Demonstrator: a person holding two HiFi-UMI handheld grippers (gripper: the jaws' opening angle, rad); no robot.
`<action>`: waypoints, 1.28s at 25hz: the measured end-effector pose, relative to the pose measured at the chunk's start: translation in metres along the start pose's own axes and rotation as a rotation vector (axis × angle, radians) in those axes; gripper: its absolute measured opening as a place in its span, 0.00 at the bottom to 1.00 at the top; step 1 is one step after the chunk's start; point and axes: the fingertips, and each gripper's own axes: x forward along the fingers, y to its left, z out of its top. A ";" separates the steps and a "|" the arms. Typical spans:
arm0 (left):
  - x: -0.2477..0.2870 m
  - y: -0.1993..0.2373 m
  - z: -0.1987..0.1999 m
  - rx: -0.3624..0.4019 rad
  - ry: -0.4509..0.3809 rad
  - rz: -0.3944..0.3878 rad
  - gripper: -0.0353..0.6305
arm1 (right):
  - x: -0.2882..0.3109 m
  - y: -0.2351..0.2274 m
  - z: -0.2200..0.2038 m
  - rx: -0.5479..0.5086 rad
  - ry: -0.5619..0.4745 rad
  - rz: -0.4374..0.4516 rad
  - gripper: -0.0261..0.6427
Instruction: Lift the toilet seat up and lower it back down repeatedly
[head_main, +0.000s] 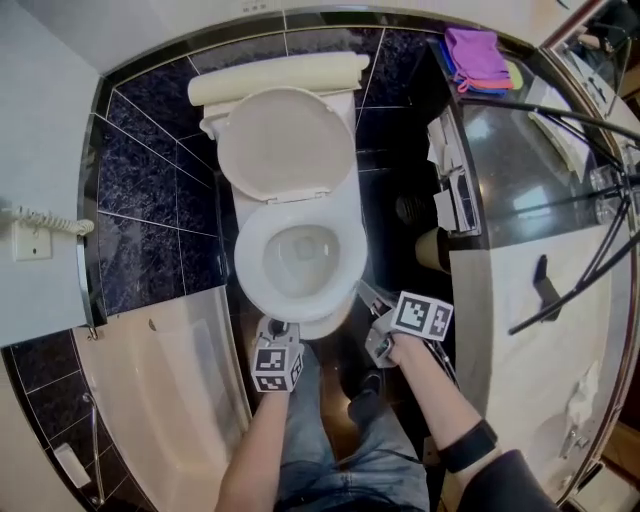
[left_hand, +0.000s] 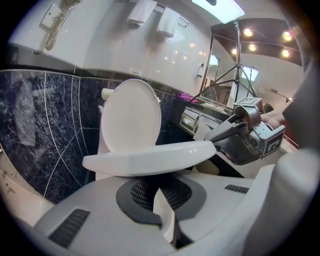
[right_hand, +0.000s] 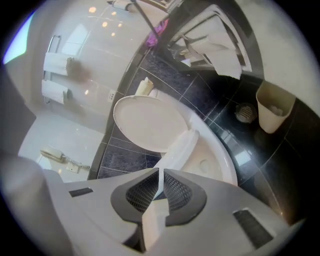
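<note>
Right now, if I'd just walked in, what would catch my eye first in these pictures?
The white toilet in the middle, against dark marbled tiles, with its lid tipped up. At its near edge, the left claw and the right claw each pinch the front rim of the toilet seat. A purple cloth lies on the counter at upper right.

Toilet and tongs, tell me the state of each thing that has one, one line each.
Toilet lid: up, leaning back against the tank.
Toilet seat: partly raised off the bowl, held at its front edge.
Left tongs: shut on the toilet seat's front rim.
Right tongs: shut on the toilet seat's edge.
</note>
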 end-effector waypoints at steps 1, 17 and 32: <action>0.000 0.001 0.010 0.009 0.000 0.001 0.04 | -0.005 0.010 0.007 -0.041 -0.008 -0.006 0.06; 0.041 0.038 0.178 0.129 -0.109 -0.016 0.04 | -0.032 0.125 0.082 -0.414 -0.131 -0.034 0.05; 0.124 0.098 0.284 0.203 -0.131 0.013 0.04 | -0.010 0.150 0.106 -0.574 -0.134 -0.084 0.05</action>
